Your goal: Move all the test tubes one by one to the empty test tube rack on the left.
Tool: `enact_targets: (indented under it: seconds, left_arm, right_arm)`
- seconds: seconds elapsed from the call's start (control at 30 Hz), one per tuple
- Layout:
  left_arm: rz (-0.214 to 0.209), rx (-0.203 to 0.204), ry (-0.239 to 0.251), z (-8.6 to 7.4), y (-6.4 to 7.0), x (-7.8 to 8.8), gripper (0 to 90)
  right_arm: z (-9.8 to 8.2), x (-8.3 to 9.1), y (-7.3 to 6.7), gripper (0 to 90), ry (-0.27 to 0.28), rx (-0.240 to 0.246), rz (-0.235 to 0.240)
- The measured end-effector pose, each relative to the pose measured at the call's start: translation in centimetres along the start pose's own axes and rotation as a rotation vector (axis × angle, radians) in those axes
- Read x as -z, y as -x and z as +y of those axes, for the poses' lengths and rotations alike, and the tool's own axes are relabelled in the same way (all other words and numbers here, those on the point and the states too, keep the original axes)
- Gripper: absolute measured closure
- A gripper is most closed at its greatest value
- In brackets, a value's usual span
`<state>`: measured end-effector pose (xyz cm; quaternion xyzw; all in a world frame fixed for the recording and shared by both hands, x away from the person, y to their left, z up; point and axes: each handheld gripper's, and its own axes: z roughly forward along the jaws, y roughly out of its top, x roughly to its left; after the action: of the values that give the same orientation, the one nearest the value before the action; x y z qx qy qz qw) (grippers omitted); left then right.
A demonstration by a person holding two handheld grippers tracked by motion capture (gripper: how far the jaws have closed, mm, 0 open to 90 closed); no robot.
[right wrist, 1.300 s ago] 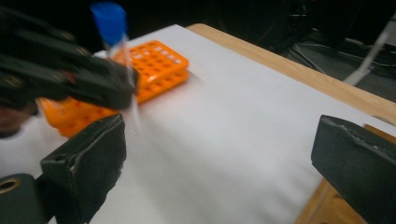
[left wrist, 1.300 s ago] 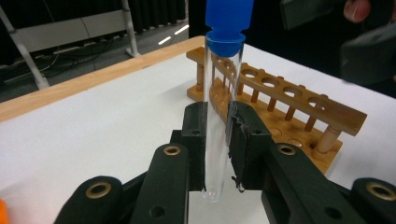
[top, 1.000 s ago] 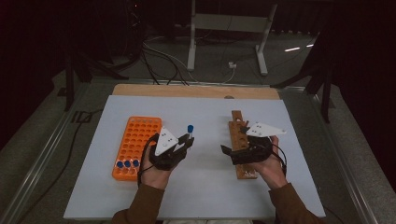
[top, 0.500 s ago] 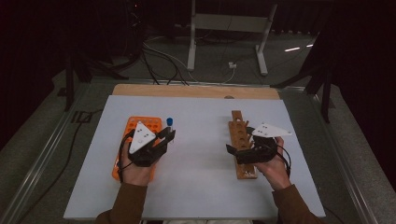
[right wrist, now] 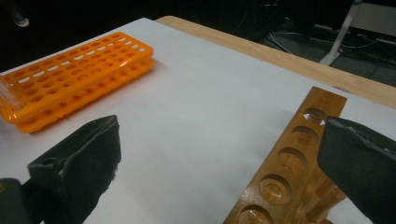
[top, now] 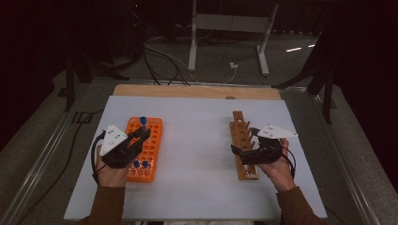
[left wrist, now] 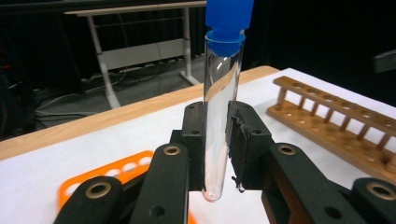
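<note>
Compared with a second ago, the left tool (top: 141, 133) has travelled leftward from the bare middle of the tabletop (top: 197, 154) to a spot over the orange rack (top: 149, 140), carrying the test tube (left wrist: 217, 116) with it; the right tool (top: 239, 151) has barely shifted and stays by the wooden rack (top: 240, 136). The left tool is clamped on the tube: in the left gripper view both black pads press the clear glass wall, with the tube upright, its rounded bottom poking out below the pads and its blue cap (left wrist: 229, 21) well above them. The tube is smooth, transparent and empty as far as can be seen. The orange rack is a plastic grid of many small round holes, two-tiered; two blue-capped tubes (top: 140, 164) stand near its near end. The right tool stands wide open, nothing between its matte black jaws, which straddle the near end of the wooden rack. That rack is a varnished brown strip with a single row of large round holes. The tabletop is plain white with a light wood edge at the far side.
</note>
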<state>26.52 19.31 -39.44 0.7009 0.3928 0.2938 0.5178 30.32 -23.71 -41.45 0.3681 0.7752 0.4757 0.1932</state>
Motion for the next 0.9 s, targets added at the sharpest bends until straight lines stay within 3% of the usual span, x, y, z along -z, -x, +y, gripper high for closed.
enact_targets:
  seconds: [0.43, 0.9]
  left_arm:
    - [0.077, 0.031, -0.007, -1.6, -2.8, 2.3, 78.1]
    - [0.113, 0.056, -0.023, -3.4, -4.1, 3.5, 78.1]
  right_arm:
    - [-0.3, 0.4, 0.4, 0.0, 0.005, -0.010, -0.007]
    - [-0.7, 0.7, 0.7, 0.0, 0.020, -0.021, -0.013]
